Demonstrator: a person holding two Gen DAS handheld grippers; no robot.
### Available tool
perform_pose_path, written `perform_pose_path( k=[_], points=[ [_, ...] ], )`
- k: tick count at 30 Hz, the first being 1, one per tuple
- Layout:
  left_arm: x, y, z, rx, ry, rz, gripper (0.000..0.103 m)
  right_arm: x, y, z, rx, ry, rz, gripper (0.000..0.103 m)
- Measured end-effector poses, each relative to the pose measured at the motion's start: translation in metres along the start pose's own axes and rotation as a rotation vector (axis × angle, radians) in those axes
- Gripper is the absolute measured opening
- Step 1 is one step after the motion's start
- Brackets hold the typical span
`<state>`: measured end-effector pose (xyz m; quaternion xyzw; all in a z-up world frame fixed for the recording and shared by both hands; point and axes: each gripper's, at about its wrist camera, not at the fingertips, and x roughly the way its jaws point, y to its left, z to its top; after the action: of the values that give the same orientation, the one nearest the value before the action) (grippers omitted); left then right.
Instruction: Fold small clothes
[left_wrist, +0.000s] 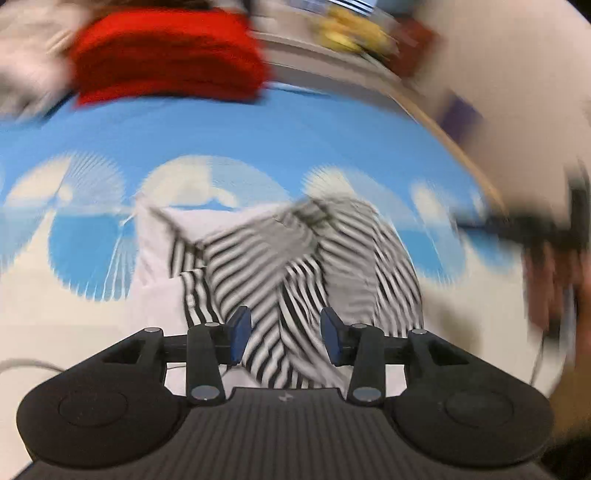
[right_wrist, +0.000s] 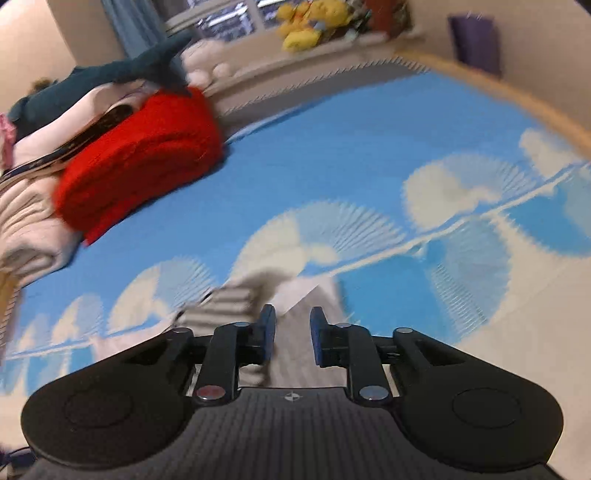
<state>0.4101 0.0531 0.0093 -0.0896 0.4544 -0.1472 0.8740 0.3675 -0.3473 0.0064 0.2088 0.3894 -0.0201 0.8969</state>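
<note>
Black-and-white striped cloth, a small garment (left_wrist: 291, 258), fills the lower centre of the left wrist view, crumpled on a blue-and-cream patterned mat (left_wrist: 258, 136). The left gripper (left_wrist: 286, 334) hangs over it with its blue pads parted; stripes show in the gap, but neither pad clearly presses the fabric. A red folded textile (left_wrist: 166, 55) sits at the upper left, and the whole frame is smeared by blur.

From the right wrist view, the right gripper (right_wrist: 292, 334) has its jaws narrowly apart, with pale fabric of the garment (right_wrist: 236, 299) seen between them; whether the pads pinch it I cannot tell. Red textile (right_wrist: 140, 162) lies at left, against a pile of pale clothes (right_wrist: 29, 221).
</note>
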Motion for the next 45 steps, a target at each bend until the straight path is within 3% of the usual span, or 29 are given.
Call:
perform_pose_path(
  k=[2,5,7,12,16,19,20,21,22,23,26,28,31,32,33,34,35,38,39,41,42,43,44,45],
  points=[
    [0.021,0.013,0.001,-0.144,0.005,0.015,0.045,0.012,0.008,-0.007,0.002,0.054,0.037,0.024],
    [0.062,0.028,0.0,-0.294,0.146,0.074,0.045,0.029,0.019,-0.018,0.006,0.109,0.044,0.033],
    [0.081,0.032,0.007,-0.357,0.172,0.103,0.045,0.042,0.024,-0.025,0.01,0.147,0.034,0.04],
    [0.113,0.036,0.013,-0.398,0.249,0.116,0.045,0.074,0.039,-0.045,0.019,0.25,0.013,0.045],
    [0.123,0.035,-0.003,-0.405,0.29,0.134,0.042,0.096,0.046,-0.061,-0.005,0.302,-0.091,0.046],
    [0.129,0.029,-0.006,-0.371,0.291,0.112,0.028,0.11,0.042,-0.068,0.041,0.338,-0.095,0.046],
    [0.131,0.028,-0.007,-0.362,0.294,0.113,0.02,0.112,0.042,-0.069,0.053,0.343,-0.09,0.043],
    [0.132,0.026,-0.009,-0.351,0.302,0.117,0.01,0.113,0.043,-0.069,0.051,0.343,-0.084,0.03],
    [0.136,0.025,-0.009,-0.342,0.313,0.12,0.005,0.114,0.044,-0.068,0.046,0.338,-0.077,0.008],
    [0.138,0.025,-0.009,-0.338,0.317,0.12,0.002,0.112,0.046,-0.067,0.046,0.322,-0.076,0.001],
    [0.128,0.028,-0.001,-0.333,0.23,0.176,0.001,0.097,0.046,-0.055,0.101,0.259,-0.022,0.0],
    [0.104,0.031,0.012,-0.347,0.077,0.159,0.001,0.072,0.047,-0.04,0.14,0.155,0.052,0.0],
    [0.06,0.041,0.028,-0.391,-0.197,0.084,0.001,0.016,0.043,-0.015,0.155,-0.086,0.146,0.0],
    [0.051,0.044,0.03,-0.38,-0.248,0.095,0.001,0.003,0.04,-0.012,0.154,-0.128,0.166,0.0],
    [0.046,0.049,0.031,-0.381,-0.265,0.114,0.001,-0.004,0.032,-0.011,0.185,-0.124,0.181,0.0],
    [0.05,0.057,0.029,-0.399,-0.228,0.129,0.001,-0.001,0.023,-0.015,0.22,-0.053,0.155,0.0],
    [0.06,0.065,0.026,-0.424,-0.141,0.136,0.001,0.007,0.017,-0.023,0.232,0.043,0.112,0.0],
    [0.115,0.089,-0.005,-0.484,0.291,0.176,0.005,0.049,-0.01,-0.071,0.276,0.382,-0.057,0.0],
    [0.121,0.093,-0.012,-0.51,0.337,0.192,0.009,0.056,-0.016,-0.079,0.301,0.431,-0.078,0.001],
    [0.112,0.095,-0.013,-0.558,0.289,0.182,0.018,0.058,-0.016,-0.077,0.299,0.414,-0.064,0.006],
    [0.106,0.093,-0.007,-0.548,0.257,0.173,0.031,0.054,-0.011,-0.069,0.269,0.359,-0.056,0.006],
    [0.098,0.091,-0.002,-0.534,0.212,0.165,0.038,0.049,-0.005,-0.059,0.224,0.296,-0.056,0.009],
    [0.093,0.09,0.002,-0.531,0.174,0.164,0.05,0.046,-0.001,-0.053,0.182,0.248,-0.057,0.015],
    [0.091,0.089,0.003,-0.534,0.158,0.163,0.053,0.046,0.002,-0.05,0.155,0.223,-0.054,0.031]
  ],
)
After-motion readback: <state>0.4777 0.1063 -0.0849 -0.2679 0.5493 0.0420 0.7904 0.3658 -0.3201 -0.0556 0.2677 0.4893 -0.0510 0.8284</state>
